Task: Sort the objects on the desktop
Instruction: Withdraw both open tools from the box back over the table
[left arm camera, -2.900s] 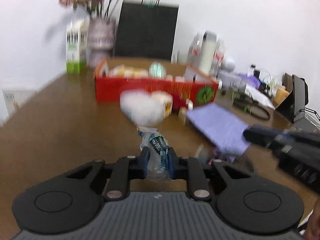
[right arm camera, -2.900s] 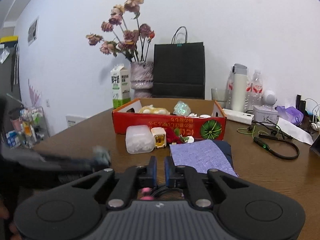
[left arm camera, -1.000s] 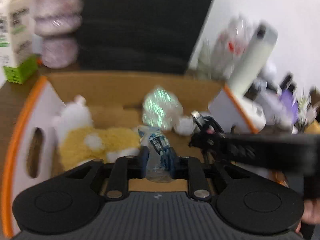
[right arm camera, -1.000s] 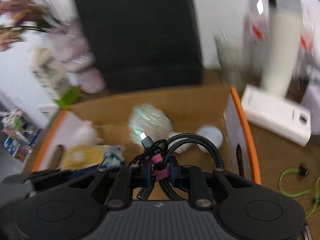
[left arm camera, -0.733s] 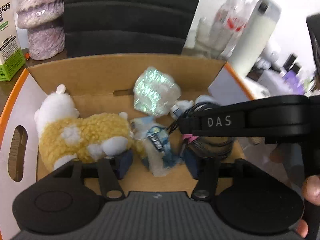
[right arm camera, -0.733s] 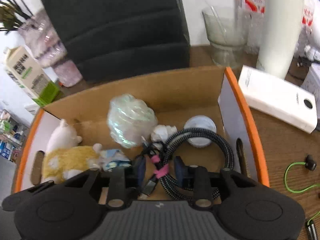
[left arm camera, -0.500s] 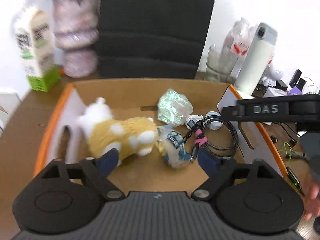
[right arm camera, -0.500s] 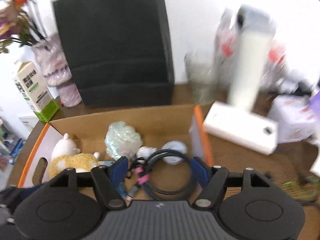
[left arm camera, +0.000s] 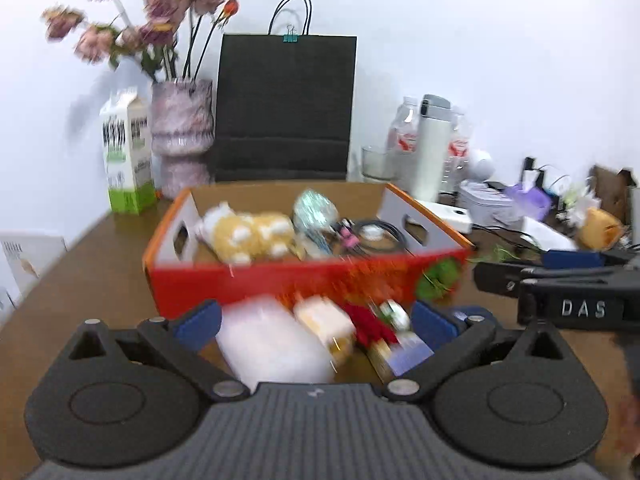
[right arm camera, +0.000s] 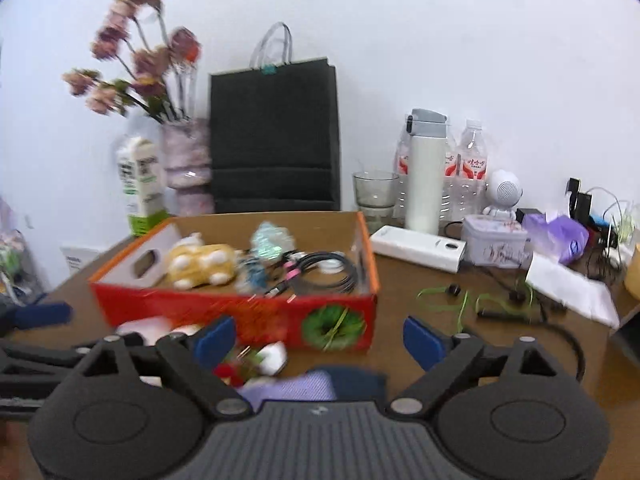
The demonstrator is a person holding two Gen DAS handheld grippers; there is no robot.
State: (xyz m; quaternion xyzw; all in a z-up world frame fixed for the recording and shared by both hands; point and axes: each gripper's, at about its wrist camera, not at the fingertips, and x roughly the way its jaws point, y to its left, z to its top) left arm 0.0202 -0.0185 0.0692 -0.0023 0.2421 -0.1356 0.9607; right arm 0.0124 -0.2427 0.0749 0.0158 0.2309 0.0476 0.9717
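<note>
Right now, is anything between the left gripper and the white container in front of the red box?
Nothing visible does. The left gripper is opening, with nothing held, and the white container lies on the table right before it, near the left finger. The red box stands behind the container, not in the way.

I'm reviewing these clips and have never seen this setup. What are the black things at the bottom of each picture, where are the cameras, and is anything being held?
There is no robot. A person holds one hand-held gripper in each hand, and each carries a fisheye camera looking forward along its two blue-padded fingers. One picture looks out from the left hand-held gripper, the other from the right hand-held gripper. Both have their jaws opening, with nothing between the pads.

On the wooden table stands a red cardboard box holding a yellow plush toy, a coiled black cable and a few small items. In front of the box lie a white plastic container and a purple cloth, both blurred.
</note>
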